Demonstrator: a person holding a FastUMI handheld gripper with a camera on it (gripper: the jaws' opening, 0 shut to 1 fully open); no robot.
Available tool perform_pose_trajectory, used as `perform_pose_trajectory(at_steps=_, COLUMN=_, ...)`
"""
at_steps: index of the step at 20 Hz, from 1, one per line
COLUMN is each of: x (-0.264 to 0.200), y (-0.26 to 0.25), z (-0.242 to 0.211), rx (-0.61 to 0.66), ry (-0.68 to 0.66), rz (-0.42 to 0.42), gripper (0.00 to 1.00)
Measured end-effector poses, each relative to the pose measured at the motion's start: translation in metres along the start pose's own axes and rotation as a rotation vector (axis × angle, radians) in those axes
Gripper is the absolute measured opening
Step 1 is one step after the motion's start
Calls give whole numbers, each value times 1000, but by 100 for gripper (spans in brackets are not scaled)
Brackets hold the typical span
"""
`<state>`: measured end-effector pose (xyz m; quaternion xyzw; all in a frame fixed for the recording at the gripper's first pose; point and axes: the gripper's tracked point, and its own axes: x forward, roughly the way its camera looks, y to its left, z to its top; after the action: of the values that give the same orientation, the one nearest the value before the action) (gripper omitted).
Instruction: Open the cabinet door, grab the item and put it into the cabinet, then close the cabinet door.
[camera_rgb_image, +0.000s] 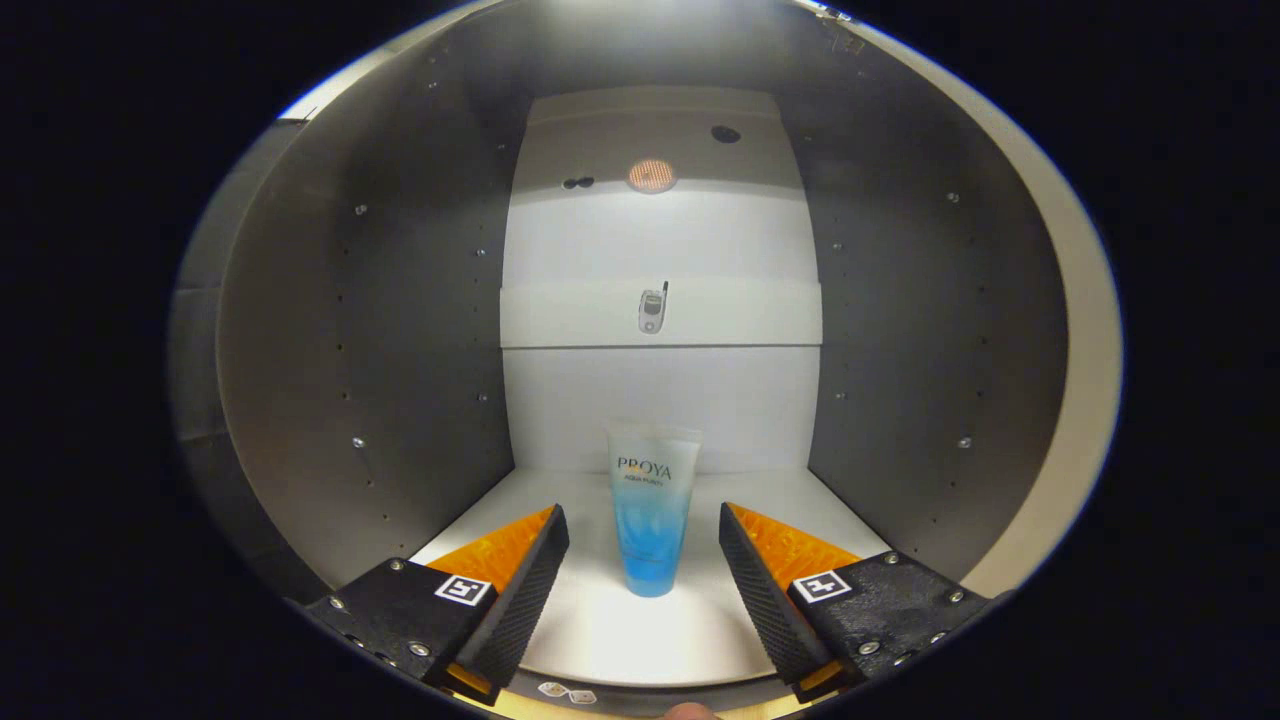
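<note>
While claw (644, 540) gapes | translucent blue-bottomed tube (652, 510) upright between fingers, untouched

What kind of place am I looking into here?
Most likely the inside of a cabinet: grey side walls, a pale back panel and a white shelf floor. A blue tube stands upright on that floor between the open gripper fingers, untouched. A small phone-like object sits higher up.

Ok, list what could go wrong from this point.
1. The tube stands upright on its narrow cap on the cabinet floor, between the open gripper's fingers and touching neither. A sideways brush while pulling back could topple it.
2. It stands near the front of the floor, so the closing door might hit it.
</note>
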<state>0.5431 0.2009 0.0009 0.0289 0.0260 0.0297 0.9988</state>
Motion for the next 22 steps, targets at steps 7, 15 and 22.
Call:
perform_pose_trajectory(at_steps=7, x=-114, y=15, z=25, rx=-3, ry=-34, rz=11, gripper=94)
perform_pose_trajectory(at_steps=15, x=-257, y=28, z=29, rx=-17, ry=-59, rz=-3, gripper=93)
perform_pose_trajectory(at_steps=22, x=-351, y=29, z=22, rx=45, ry=-26, rz=-17, gripper=93)
